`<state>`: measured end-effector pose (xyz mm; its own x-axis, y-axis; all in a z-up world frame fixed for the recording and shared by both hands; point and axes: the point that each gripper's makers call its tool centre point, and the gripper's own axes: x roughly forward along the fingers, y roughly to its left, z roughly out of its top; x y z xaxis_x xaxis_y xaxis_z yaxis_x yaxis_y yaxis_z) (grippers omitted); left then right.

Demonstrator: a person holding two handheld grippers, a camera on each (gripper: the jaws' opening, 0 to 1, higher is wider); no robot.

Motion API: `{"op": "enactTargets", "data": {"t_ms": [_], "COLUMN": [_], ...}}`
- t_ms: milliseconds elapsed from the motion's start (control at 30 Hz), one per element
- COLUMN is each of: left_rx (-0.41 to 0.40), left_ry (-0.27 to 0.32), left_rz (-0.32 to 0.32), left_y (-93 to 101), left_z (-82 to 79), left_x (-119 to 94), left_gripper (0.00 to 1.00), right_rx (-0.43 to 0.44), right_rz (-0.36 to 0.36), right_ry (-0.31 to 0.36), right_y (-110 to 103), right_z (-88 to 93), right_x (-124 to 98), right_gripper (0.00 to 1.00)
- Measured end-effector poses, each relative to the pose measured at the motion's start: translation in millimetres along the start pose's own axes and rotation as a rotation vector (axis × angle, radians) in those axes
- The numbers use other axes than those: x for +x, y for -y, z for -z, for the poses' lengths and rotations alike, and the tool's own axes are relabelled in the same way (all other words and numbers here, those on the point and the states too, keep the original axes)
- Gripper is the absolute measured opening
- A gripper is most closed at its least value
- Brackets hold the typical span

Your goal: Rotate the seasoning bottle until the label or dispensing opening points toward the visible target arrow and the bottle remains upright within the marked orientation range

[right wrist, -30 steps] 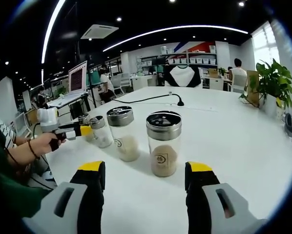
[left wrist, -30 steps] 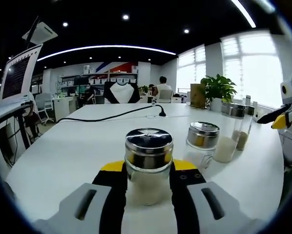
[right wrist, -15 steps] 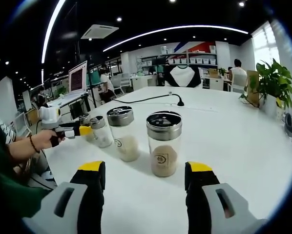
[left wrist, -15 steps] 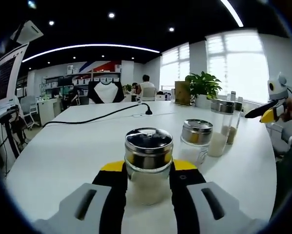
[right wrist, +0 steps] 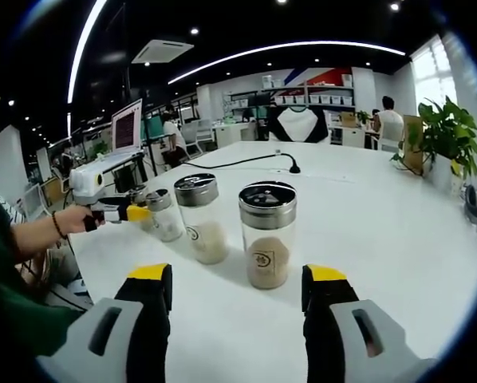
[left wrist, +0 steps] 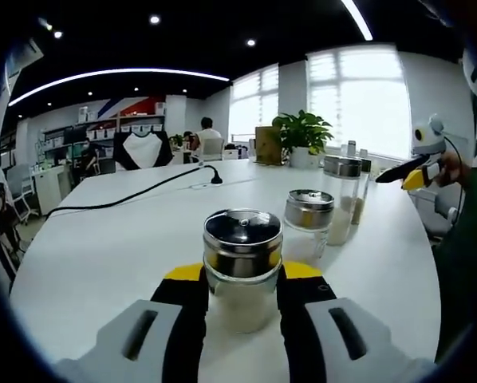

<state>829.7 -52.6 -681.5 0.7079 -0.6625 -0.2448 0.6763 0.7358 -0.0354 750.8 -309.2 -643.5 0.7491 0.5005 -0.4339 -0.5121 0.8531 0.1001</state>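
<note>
While the left gripper clamps its fingers on the upright seasoning bottle on the worktop | twist about its vertical axis | right gripper gaping, short of another bottle.

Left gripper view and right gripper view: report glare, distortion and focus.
Left gripper view: the windows blow out white, fisheye bends the ceiling light strip, and the held seasoning bottle stays sharp. Right gripper view: even lighting, curved table edge, crisp bottle label.
</note>
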Motion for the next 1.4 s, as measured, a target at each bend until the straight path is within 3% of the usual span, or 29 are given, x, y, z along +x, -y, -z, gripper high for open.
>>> {"op": "enactTargets", "data": {"t_ms": [1033, 1333, 1400], "left_rx": [0.093, 0.102, 0.112], "left_ry": [-0.076, -0.104, -0.098], "left_rz": [0.283, 0.309, 0.301], "left_y": [8.1, 10.2, 10.7], "left_z": [1.7, 2.5, 2.3], "left_x": [2, -1, -1], "left_gripper": [0.35, 0.36, 0.41], "right_rx": [-0.004, -0.003, -0.002], "right_rz": [0.002, 0.007, 0.008], "right_ry": [-0.003, -0.011, -0.009], "right_y": [2, 3, 4], "right_z": [-0.3, 1.6, 1.2], "right_x": [0, -1, -1], "right_gripper": [0.66, 0.66, 0.66]}}
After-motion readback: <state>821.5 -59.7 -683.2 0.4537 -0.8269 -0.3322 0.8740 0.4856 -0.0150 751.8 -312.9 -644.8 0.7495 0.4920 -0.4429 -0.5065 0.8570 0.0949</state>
